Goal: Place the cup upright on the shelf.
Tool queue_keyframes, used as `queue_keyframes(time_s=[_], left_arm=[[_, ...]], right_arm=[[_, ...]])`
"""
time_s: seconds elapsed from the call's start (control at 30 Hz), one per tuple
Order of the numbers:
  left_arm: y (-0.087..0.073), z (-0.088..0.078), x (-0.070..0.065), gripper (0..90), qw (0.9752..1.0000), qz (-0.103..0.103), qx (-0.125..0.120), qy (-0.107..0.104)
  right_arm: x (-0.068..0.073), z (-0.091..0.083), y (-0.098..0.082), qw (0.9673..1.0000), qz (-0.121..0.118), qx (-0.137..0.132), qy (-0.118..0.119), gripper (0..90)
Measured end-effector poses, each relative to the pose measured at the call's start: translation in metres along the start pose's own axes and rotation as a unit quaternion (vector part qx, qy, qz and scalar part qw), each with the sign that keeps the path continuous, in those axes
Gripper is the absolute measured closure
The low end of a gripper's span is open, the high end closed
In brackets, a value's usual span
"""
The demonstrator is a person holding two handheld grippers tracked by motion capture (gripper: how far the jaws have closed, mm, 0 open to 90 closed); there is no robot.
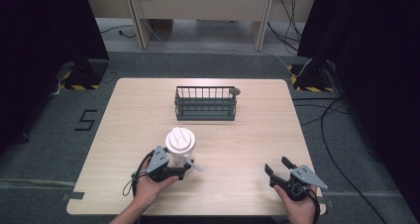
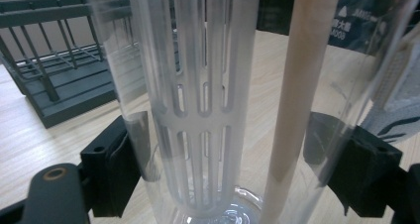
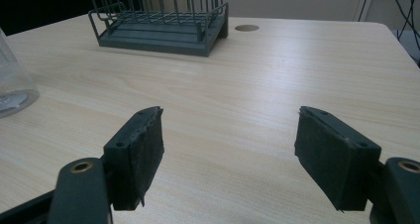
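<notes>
- Clear plastic fills the left gripper (image 1: 184, 170): its 2 jaws clamp the lower wall of a transparent bottle (image 1: 180, 152) with a white lid, upright near the table's front edge.
- Right gripper (image 1: 278, 167) hovers with jaws apart, holding nothing.
- Pale wooden table (image 1: 257, 125) carries a dark wire rack (image 1: 206, 103) at the far middle; grey carpet surrounds it.
- The left gripper view reveals a slotted white insert (image 2: 203, 110) inside the bottle.

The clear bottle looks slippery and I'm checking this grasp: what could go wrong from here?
1. The left hand-held gripper clamps the clear bottle low on smooth walls, so it might slip or tilt when lifted.
2. The rack has high bars, which the bottle could catch going in.
3. The right hand-held gripper is open and apart, giving no support.
</notes>
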State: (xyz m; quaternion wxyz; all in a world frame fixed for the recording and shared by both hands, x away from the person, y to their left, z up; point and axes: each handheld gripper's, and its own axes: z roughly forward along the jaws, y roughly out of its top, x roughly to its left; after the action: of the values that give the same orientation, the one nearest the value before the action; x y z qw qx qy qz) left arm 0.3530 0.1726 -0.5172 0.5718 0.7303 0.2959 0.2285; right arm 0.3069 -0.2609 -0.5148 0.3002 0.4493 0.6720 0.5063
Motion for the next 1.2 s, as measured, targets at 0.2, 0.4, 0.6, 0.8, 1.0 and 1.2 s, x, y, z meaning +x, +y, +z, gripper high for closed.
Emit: queue_keyframes(time_s=[0.2, 0.4, 0.6, 0.8, 1.0, 1.2], left_arm=[[0.007, 0.0, -0.001, 17.9, 0.9999, 0.006, -0.008, -0.003], [0.02, 0.004, -0.001, 18.0, 0.9998, 0.012, -0.015, -0.004], [0.026, 0.01, -0.001, 18.0, 0.9998, 0.013, -0.015, -0.003], [0.032, 0.016, 0.001, 18.0, 0.9998, 0.015, -0.014, 0.0], [0.041, 0.023, 0.004, 18.0, 0.9997, 0.016, -0.017, 0.004], [0.05, 0.031, 0.01, 18.0, 0.9996, 0.012, -0.022, 0.01]], right_arm=[[0.0, 0.0, 0.0, 1.0, 0.0, 0.001, 0.001, 27.5], [0.0, 0.0, 0.0, 1.0, 0.001, -0.001, 0.0, 27.5], [0.0, 0.0, 0.0, 1.0, 0.004, -0.001, 0.002, 27.6], [0.0, 0.0, 0.0, 1.0, 0.0, -0.002, 0.002, 27.7], [0.0, 0.0, 0.0, 1.0, 0.0, -0.002, 0.003, 27.8], [0.001, -0.001, 0.0, 1.0, 0.006, -0.002, 0.004, 27.9]])
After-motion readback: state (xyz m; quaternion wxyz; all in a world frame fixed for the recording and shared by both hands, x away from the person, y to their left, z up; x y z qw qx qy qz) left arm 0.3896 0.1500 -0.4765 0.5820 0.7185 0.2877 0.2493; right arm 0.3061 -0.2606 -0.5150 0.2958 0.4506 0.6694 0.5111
